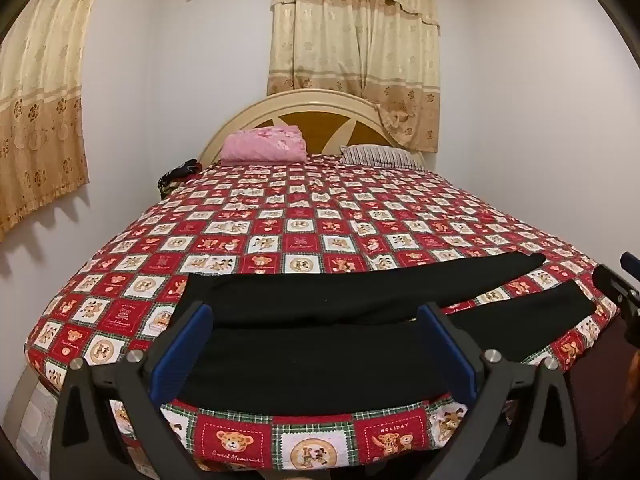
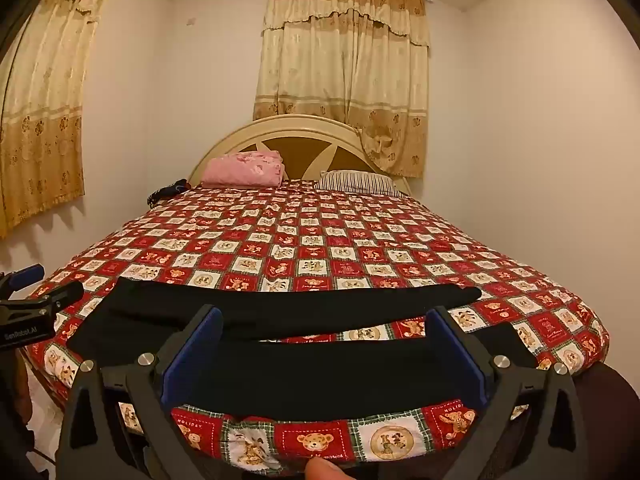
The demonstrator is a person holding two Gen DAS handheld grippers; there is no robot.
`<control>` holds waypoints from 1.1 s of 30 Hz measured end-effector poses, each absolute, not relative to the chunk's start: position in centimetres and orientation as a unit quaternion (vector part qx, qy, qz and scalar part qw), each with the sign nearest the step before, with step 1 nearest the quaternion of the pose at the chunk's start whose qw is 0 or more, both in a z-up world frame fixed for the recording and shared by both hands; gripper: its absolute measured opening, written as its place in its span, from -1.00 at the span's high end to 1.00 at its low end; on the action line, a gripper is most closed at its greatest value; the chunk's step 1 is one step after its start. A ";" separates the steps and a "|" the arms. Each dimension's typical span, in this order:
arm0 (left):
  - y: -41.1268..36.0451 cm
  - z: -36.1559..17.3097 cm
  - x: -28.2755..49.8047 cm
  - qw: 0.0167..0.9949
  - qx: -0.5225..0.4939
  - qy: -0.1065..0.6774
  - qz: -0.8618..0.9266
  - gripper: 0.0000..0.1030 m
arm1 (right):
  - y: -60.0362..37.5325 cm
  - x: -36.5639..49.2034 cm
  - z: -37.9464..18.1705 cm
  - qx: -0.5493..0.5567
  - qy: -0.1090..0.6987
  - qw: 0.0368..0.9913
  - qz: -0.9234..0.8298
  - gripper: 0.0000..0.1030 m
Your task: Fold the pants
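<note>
I hold my left hand-held gripper (image 1: 314, 314) and right hand-held gripper (image 2: 326, 318) wide open above black pants (image 1: 320, 360) spread flat on the bed (image 1: 280, 232).

Near part of black pants (image 1: 320, 360) hidden behind left gripper (image 1: 314, 314) fingers in left wrist view. Right gripper (image 2: 324, 316) blocks pants' near leg in right wrist view. Dark object (image 1: 178, 174) at bed's far left corner too small to identify. Fingertip (image 2: 324, 469) cut off by bottom edge, right view. Headboard (image 1: 304, 116) partly covered by pink folded blanket (image 1: 264, 144) and curtain (image 1: 356, 60).
</note>
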State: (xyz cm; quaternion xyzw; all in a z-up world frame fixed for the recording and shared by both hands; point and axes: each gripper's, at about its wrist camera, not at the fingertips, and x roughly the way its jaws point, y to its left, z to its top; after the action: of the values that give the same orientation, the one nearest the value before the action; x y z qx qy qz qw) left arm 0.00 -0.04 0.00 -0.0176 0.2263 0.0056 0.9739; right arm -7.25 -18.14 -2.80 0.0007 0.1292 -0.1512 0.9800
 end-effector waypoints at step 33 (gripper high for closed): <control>0.9 -1.1 0.5 0.970 -0.029 0.240 0.010 -1.00 | -18.1 -6.6 -3.7 -0.007 0.144 0.978 -0.151 -0.98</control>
State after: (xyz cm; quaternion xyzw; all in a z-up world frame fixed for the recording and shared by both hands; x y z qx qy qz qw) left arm 0.45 0.94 -1.08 -0.0291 0.2399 0.0104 0.9703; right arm -6.63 -18.08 -3.67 -0.0066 0.1436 -0.1513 0.9780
